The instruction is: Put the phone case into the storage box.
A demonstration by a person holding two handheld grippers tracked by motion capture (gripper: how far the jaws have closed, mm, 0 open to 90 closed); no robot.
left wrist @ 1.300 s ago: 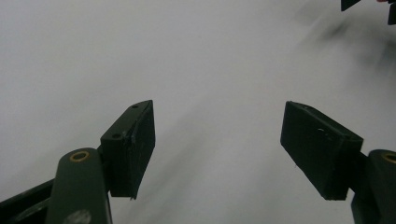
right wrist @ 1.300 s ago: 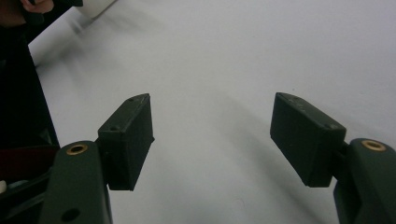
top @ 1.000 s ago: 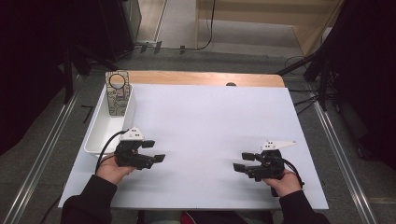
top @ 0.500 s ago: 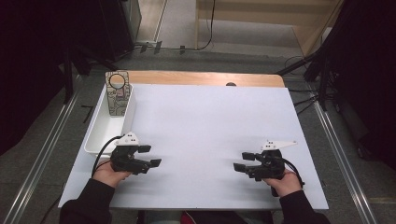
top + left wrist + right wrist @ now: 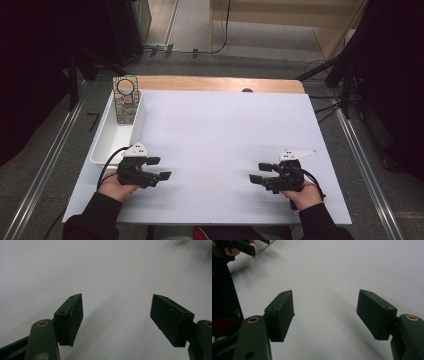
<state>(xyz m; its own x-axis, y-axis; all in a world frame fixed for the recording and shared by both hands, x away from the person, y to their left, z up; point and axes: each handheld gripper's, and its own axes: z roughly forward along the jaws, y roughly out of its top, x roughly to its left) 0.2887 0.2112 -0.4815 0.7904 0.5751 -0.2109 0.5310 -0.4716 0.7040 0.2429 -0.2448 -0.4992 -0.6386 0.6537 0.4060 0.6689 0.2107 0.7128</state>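
My left gripper [image 5: 161,168] rests low over the white table [image 5: 225,135] at the near left, jaws pointing right, open and empty. Its own view has both black jaws wide apart [image 5: 116,317] with only white surface between them. My right gripper [image 5: 259,173] sits at the near right, jaws pointing left, open with nothing between them [image 5: 325,316]. In the right gripper view the left gripper [image 5: 237,246] and the hand that holds it appear at the top left. A white tray [image 5: 107,137] lies along the table's left edge, with a patterned card [image 5: 125,100] with a round hole standing at its far end.
A wooden strip [image 5: 220,84] runs along the table's far edge, with a small dark knob [image 5: 247,90] on it. Metal rails [image 5: 365,165] flank the table on both sides. Dark stands and cables crowd the floor beyond.
My left gripper has drifted slightly toward the near edge and a little left. The right gripper has kept still. Both stay open.
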